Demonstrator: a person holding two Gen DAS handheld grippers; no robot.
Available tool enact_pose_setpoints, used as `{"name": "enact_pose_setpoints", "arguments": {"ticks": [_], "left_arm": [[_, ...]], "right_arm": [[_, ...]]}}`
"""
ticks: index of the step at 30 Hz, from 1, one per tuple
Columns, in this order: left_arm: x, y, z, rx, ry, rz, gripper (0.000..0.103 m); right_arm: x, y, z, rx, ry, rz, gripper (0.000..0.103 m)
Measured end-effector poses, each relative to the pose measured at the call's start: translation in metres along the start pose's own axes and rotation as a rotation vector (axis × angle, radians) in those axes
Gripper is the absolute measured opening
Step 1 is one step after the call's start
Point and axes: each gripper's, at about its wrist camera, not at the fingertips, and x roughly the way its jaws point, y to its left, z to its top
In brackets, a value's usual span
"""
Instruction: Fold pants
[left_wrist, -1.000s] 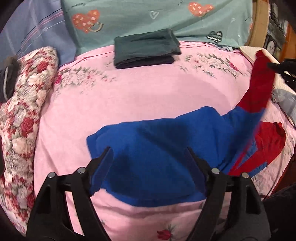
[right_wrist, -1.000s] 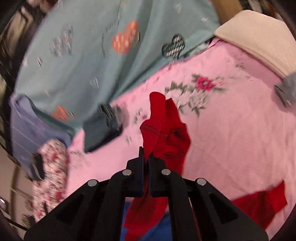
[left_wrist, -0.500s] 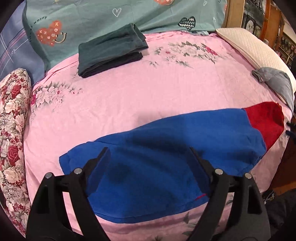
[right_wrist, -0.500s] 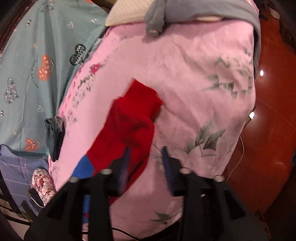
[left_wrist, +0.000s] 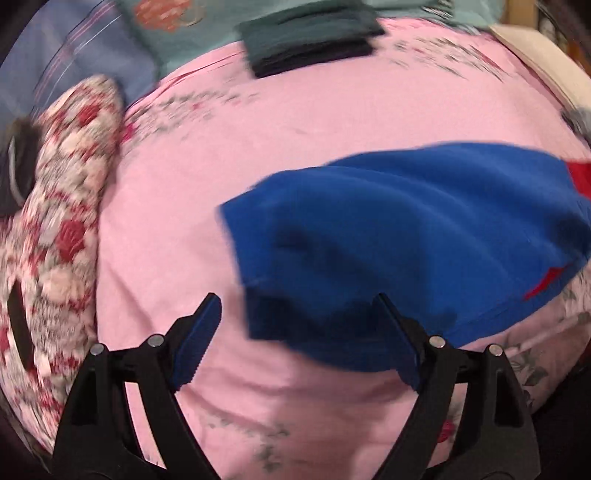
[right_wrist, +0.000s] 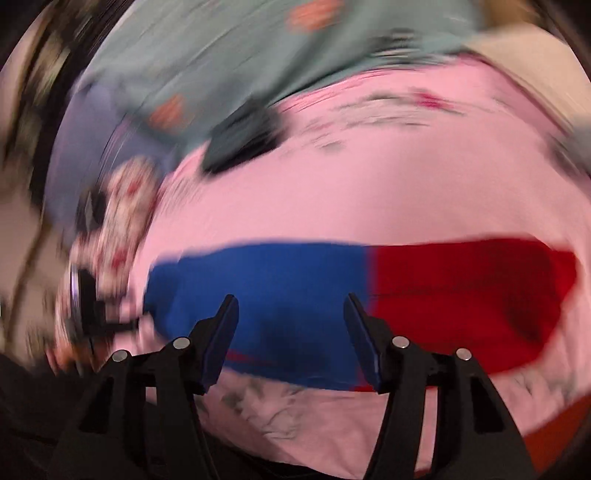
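While both grippers gape, pants lie just ahead.

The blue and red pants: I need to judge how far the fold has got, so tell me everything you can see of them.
The blue and red pants lie flat in a long band across the pink bedsheet. They look like soft fleece, blue at the left end and red at the right, with a thin red mark near the front hem. Both the left gripper and right gripper hover open above them, neither touching.
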Motion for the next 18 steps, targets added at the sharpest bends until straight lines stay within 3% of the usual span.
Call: {"name": "enact_pose_setpoints", "arguments": {"ticks": [3, 6, 12, 14, 17, 18], "left_arm": [[-0.005, 0.043, -0.006, -0.116, -0.004, 0.040, 0.085], [-0.010, 0.076, -0.016, -0.188, -0.010, 0.083, 0.085], [-0.014, 0.109, -0.052, -0.295, 0.009, 0.107, 0.085], [-0.015, 0.112, -0.066, -0.318, 0.014, 0.097, 0.085], [-0.017, 0.115, -0.083, -0.343, 0.021, 0.083, 0.085], [-0.018, 0.116, -0.088, -0.348, 0.022, 0.077, 0.085]], "right_arm": [[0.059, 0.077, -0.007, -0.327, 0.157, 0.072, 0.052], [0.104, 0.125, -0.014, -0.479, 0.246, 0.138, 0.051], [0.151, 0.218, -0.017, -0.627, 0.247, 0.226, 0.051], [0.170, 0.248, -0.022, -0.693, 0.237, 0.195, 0.051], [0.204, 0.269, -0.031, -0.789, 0.257, 0.069, 0.048], [0.213, 0.269, -0.035, -0.808, 0.273, 0.043, 0.035]]}}
